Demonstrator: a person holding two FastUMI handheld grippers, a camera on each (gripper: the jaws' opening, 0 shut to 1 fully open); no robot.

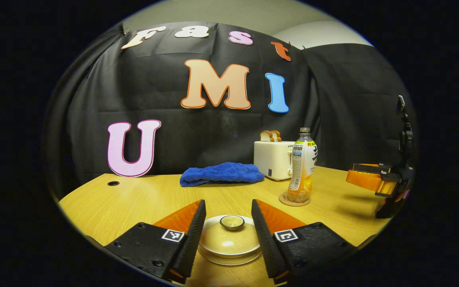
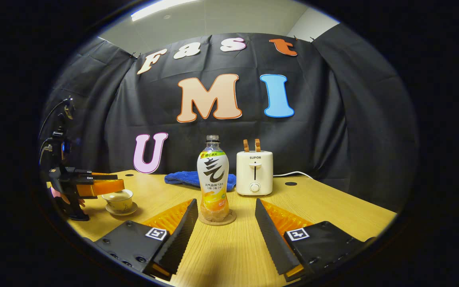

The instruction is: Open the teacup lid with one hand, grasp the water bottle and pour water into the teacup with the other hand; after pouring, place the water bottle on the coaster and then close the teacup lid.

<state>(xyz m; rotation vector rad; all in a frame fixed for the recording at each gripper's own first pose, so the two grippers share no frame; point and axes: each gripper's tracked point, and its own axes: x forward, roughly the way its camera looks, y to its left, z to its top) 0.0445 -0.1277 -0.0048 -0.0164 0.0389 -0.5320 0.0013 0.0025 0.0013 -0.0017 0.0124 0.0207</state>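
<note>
Left gripper (image 1: pixel 228 223): jaws wide apart, straddling the teacup lid (image 1: pixel 229 235) without visible contact on either side; nothing held. In the right gripper view, seen poised just above the teacup (image 2: pixel 120 200), level with the lid.

Right gripper (image 2: pixel 223 223): jaws wide apart, empty, aimed at the water bottle (image 2: pixel 213 179), which stands ahead of the fingertips and between their lines, not yet enclosed.

Teacup and saucer (image 2: pixel 122 209): on the wooden table (image 1: pixel 134 199), lid seated, small knob (image 1: pixel 232 221) at its centre. Glazed ceramic by appearance, so judged hard, smooth, breakable and likely slippery under flat pads. Best hold judged to be the knob, or the lid rim pinched evenly; straight lift advised so the cup beneath is not dragged.

Water bottle: upright on the round coaster (image 1: pixel 294 200), cap apparently absent, neck open. Thin clear plastic, liquid only in the lower portion, so judged light and easily squeezed; excess force could buckle the wall or push liquid upward. Hold advised at mid-body on the labelled section, kept upright until over the cup.

Beyond: white toaster (image 2: pixel 254 172) with bread slices just behind the bottle, blue cloth (image 1: pixel 221 173) lying beside it, both clear of the working path.

Stage judged: lid removal not yet begun, pour pending.
</note>
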